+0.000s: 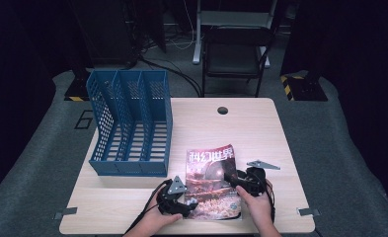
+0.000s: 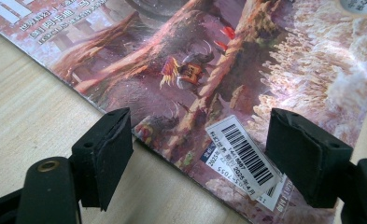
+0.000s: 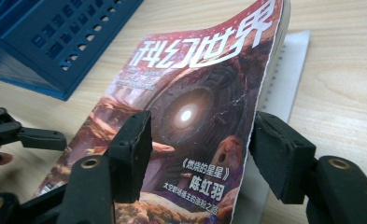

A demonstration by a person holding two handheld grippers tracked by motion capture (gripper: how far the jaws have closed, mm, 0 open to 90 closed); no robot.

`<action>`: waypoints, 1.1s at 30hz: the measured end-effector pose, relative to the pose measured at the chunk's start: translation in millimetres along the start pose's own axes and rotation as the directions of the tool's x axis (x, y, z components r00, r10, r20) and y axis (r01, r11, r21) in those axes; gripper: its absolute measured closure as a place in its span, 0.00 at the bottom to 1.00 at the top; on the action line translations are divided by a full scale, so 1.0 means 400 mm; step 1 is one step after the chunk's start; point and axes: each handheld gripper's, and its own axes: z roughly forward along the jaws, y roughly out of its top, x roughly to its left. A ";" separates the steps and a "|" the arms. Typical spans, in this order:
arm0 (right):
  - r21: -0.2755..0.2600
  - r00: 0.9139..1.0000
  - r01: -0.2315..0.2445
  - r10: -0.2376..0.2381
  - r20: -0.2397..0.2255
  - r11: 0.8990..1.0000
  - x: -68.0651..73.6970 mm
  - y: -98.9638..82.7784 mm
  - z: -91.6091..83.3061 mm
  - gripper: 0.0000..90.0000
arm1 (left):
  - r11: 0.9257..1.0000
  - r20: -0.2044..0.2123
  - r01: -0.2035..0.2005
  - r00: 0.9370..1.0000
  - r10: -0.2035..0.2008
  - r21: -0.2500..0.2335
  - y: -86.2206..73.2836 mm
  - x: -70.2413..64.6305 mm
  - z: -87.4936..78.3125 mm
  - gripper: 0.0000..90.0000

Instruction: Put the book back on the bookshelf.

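Note:
A science-fiction magazine (image 1: 211,170) with a red-brown cover lies near the table's front edge. My left gripper (image 1: 184,200) is at its lower left corner. In the left gripper view the jaws stand wide apart over the magazine (image 2: 209,56), straddling the barcode corner without pressing it. My right gripper (image 1: 233,178) is at the cover's right edge. In the right gripper view the cover (image 3: 195,93) curls up off the white inner pages (image 3: 288,70). One pad is over the cover, the other behind its edge, with a wide gap between them.
A blue three-slot file rack (image 1: 130,123) stands at the table's left, its corner close by in the right gripper view (image 3: 41,42). A cable hole (image 1: 222,110) sits at the table's far edge. A dark chair (image 1: 236,54) stands beyond the table.

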 end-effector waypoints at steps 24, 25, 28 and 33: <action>0.105 0.998 -0.035 0.040 -0.046 0.994 -0.021 -0.010 0.048 0.48 | 1.000 0.006 -0.009 1.000 0.009 -0.019 -0.008 0.002 -0.001 0.25; 0.109 0.998 -0.033 0.038 -0.048 0.993 -0.025 -0.011 0.051 0.48 | 1.000 0.003 -0.007 1.000 0.007 -0.030 -0.010 0.001 0.000 0.25; 0.117 0.997 -0.051 0.058 -0.056 0.992 -0.031 -0.013 0.054 0.48 | 0.999 0.004 -0.009 1.000 0.009 -0.035 -0.011 0.002 0.000 0.25; 0.117 0.996 -0.039 0.047 -0.071 0.992 -0.034 -0.012 0.056 0.49 | 0.999 0.003 -0.009 1.000 0.010 -0.035 -0.012 0.002 0.000 0.25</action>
